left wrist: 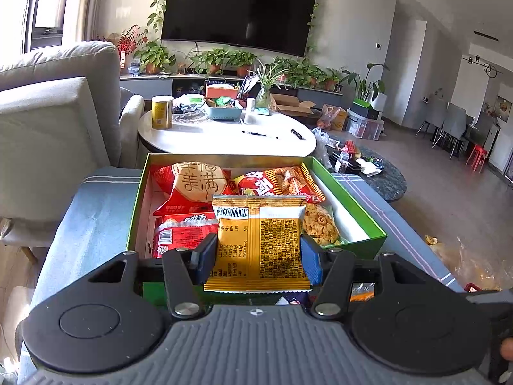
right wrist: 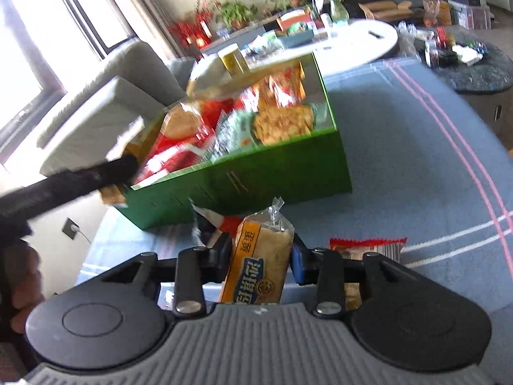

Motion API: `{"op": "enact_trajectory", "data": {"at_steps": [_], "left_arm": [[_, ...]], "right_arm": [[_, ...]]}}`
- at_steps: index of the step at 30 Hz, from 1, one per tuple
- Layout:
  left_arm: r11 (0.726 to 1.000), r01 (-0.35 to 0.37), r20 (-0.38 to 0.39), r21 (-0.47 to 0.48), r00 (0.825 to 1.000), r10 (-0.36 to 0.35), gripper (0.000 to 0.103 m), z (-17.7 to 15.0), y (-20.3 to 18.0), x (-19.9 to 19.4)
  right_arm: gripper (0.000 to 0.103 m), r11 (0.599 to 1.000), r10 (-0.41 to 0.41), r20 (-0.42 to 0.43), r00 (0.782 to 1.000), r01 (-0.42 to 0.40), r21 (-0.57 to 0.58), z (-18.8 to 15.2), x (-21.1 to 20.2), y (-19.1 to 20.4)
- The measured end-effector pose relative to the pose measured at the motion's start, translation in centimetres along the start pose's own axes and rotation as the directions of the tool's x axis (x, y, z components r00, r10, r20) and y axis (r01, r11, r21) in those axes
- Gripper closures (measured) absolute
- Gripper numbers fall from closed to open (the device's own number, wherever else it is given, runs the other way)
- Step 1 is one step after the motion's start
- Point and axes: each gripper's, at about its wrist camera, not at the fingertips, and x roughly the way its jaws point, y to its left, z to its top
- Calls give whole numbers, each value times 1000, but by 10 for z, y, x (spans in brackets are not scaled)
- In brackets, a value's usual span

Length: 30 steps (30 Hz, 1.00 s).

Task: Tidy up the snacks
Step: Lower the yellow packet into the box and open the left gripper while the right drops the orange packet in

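A green box (left wrist: 349,202) with several snack packs in it stands on a blue cloth; it also shows in the right wrist view (right wrist: 256,176). My left gripper (left wrist: 258,256) is shut on an orange snack packet (left wrist: 259,243) and holds it over the box's near edge. My right gripper (right wrist: 261,261) is shut on a yellow bread pack (right wrist: 259,263) in front of the box, just above the cloth. A red packet (right wrist: 368,247) and another wrapper (right wrist: 208,221) lie on the cloth near it. The left gripper's arm (right wrist: 80,176) shows at the box's left.
A blue cloth (right wrist: 400,147) with pink and white stripes covers the surface. A grey sofa (left wrist: 54,122) stands on the left. A white round table (left wrist: 231,134) with a can and a basket is behind the box. A dark low table (left wrist: 381,173) is on the right.
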Motion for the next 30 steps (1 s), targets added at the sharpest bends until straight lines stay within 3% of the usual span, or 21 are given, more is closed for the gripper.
{"op": "enact_trajectory", "data": {"at_steps": [7,16,21,30], "left_arm": [[1000,1,23,11,1000,-1,52,6,-5,-6],[999,32,17,17,999,-32,52,26,-14,20],[999,43,-6,11,999,-43,52,33,-19,46],[998,63,-64,-22,996,-64,51,23,-17,85]], "right_arm": [[59,998,63,99,993,-63,-1,17,-20,3],[59,998,33,228,973,-20,-62,79,-17,7],[59,996,8,242,970,13,-86,101,2,3],[57,983,-47,226,973,86,-164,104,36,0]]}}
